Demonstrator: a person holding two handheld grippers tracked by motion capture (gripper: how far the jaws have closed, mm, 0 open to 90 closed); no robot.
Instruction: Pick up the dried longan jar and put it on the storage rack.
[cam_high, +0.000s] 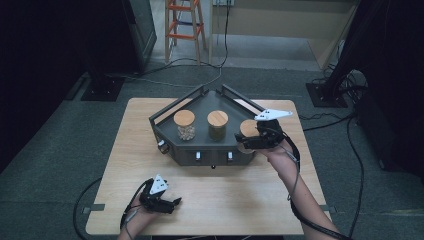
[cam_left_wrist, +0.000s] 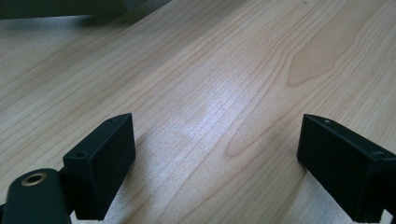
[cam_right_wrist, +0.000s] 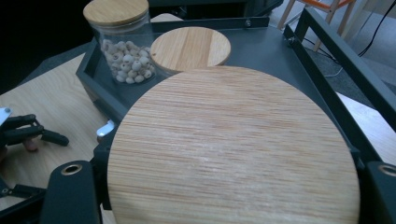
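High view: right gripper (cam_high: 250, 141) jaws pinching right-end jar (cam_high: 246, 131) in tray (cam_high: 165, 131), not lifted out; left gripper (cam_high: 172, 204) jaws spread, idle near desk (cam_high: 240, 200) front edge.

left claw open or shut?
Open. In the left gripper view the left claw has its two black jaws set wide apart, with bare wooden table between them and nothing held.

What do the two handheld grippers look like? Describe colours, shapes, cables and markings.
Both the left gripper and right gripper are black, each topped by a light grey three-cornered plate and trailing a dark cable. The flat, blocky jaws have small screw holes. No sleeves are visible.
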